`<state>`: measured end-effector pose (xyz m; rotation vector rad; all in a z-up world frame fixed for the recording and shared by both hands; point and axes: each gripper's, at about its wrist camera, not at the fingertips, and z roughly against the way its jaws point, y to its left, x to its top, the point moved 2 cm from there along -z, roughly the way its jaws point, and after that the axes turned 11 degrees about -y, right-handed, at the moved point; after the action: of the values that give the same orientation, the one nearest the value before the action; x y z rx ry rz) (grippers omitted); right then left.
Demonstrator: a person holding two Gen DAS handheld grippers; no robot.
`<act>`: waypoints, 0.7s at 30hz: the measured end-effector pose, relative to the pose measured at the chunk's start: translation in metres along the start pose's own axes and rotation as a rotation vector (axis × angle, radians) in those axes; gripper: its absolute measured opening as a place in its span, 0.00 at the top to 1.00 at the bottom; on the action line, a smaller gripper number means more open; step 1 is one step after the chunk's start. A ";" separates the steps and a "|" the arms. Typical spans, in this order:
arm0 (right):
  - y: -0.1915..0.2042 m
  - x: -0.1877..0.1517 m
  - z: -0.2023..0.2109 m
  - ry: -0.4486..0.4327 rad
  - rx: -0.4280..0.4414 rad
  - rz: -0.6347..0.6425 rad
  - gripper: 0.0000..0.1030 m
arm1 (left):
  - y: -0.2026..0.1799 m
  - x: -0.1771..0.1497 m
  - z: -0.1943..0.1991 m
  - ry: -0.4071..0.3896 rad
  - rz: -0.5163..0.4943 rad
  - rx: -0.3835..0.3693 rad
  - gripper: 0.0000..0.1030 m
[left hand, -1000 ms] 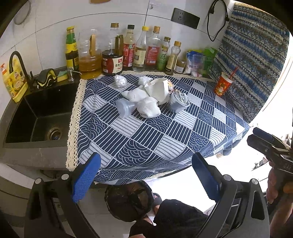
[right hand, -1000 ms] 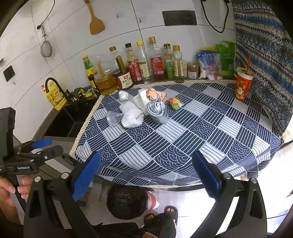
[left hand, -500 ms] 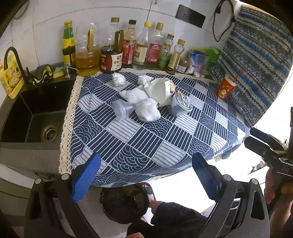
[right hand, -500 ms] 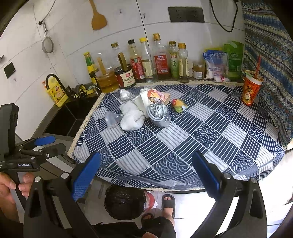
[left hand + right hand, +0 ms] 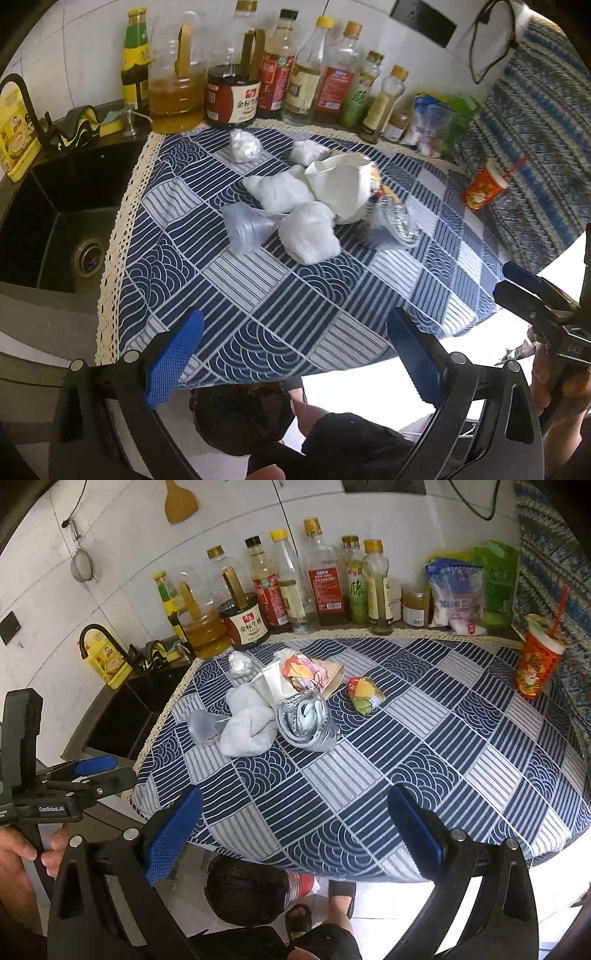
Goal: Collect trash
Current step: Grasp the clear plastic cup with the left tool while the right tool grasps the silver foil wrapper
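Covering countertop: patterned tablecloth [image 5: 424,746], beside sink [image 5: 55,206].

Brightness: daylight is filling both views evenly; the white wall tiles [image 5: 122,568] are reading bright.
Overexposure: the floor area [image 5: 369,384] below the counter edge is blowing out to pure white in the left wrist view, and the lower right corner of the right wrist view is washing out likewise.
Dark zones: the sink [image 5: 55,206] is staying nearly black, with little detail inside.
Shadows: the crumpled trash pile [image 5: 266,705] is casting only soft, short shadows on the patterned cloth [image 5: 424,746].
Glare: the bottles [image 5: 295,583] are catching small highlights.
Distortion: the fisheye is bending straight lines and vignetting the corners black.
Blur: the red cup [image 5: 484,184] is smearing slightly in the left wrist view.
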<state>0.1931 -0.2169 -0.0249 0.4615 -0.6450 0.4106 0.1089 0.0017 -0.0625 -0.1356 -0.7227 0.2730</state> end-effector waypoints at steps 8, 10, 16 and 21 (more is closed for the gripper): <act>-0.013 0.011 -0.050 0.063 0.043 0.009 0.04 | 0.024 0.016 -0.048 0.080 0.092 0.029 0.06; -0.014 0.015 -0.064 0.078 0.049 0.017 0.04 | 0.029 0.021 -0.058 0.086 0.105 0.044 0.06; -0.014 0.025 -0.098 0.110 0.075 0.045 0.04 | 0.040 0.038 -0.090 0.114 0.150 0.065 0.07; -0.016 0.030 -0.123 0.137 0.071 0.076 0.11 | 0.044 0.051 -0.117 0.146 0.173 0.080 0.07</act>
<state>0.2806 -0.1585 -0.0968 0.4732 -0.5177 0.5344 0.2152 0.0557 -0.1264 -0.1409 -0.5546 0.4518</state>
